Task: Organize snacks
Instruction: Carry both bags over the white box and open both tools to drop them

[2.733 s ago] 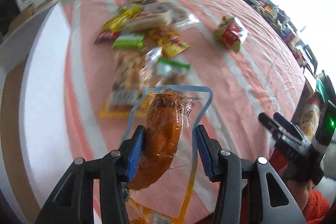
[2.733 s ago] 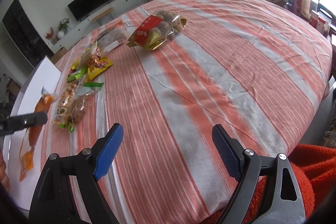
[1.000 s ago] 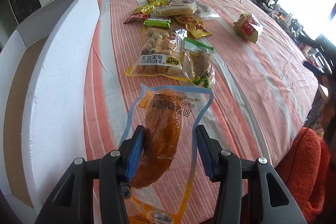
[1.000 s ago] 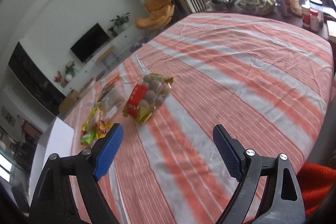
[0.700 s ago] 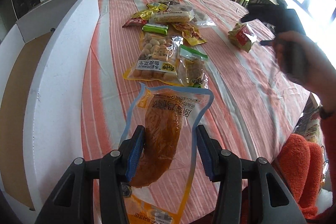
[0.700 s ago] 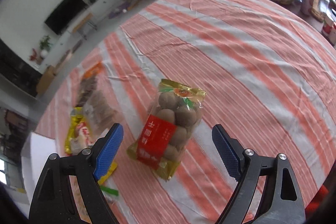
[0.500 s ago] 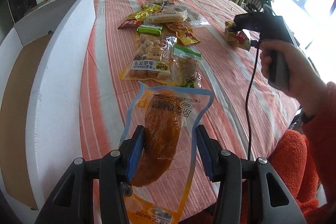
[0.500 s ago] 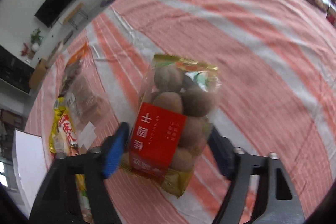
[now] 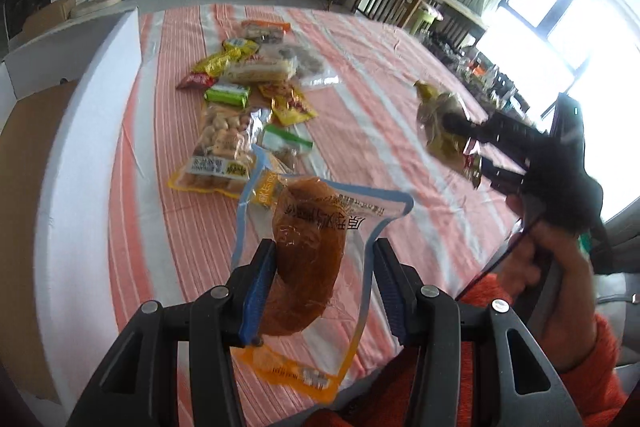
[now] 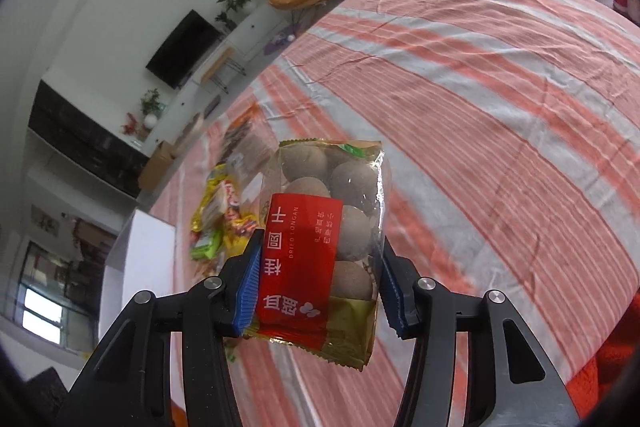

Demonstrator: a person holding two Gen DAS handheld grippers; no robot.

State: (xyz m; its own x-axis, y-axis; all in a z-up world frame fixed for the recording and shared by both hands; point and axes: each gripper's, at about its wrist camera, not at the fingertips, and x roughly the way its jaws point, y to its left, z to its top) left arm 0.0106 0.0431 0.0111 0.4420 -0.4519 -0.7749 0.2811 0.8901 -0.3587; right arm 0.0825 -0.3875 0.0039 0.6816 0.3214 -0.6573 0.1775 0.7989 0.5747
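Observation:
My left gripper is shut on a clear blue-edged pouch holding an orange-brown sausage, held above the striped tablecloth. My right gripper is shut on a bag of dried longan with a red label, lifted off the table. In the left wrist view the right gripper and the longan bag show at the right, held in the air. A cluster of snack packets lies on the cloth ahead.
A white foam box with a brown bottom stands along the table's left edge; it also shows in the right wrist view. The person's orange sleeve is at the lower right. A chair and TV unit stand beyond the table.
My right gripper reached the longan bag, closed on it and lifted it off the cloth. My left gripper kept its hold on the sausage pouch and tilted slightly.

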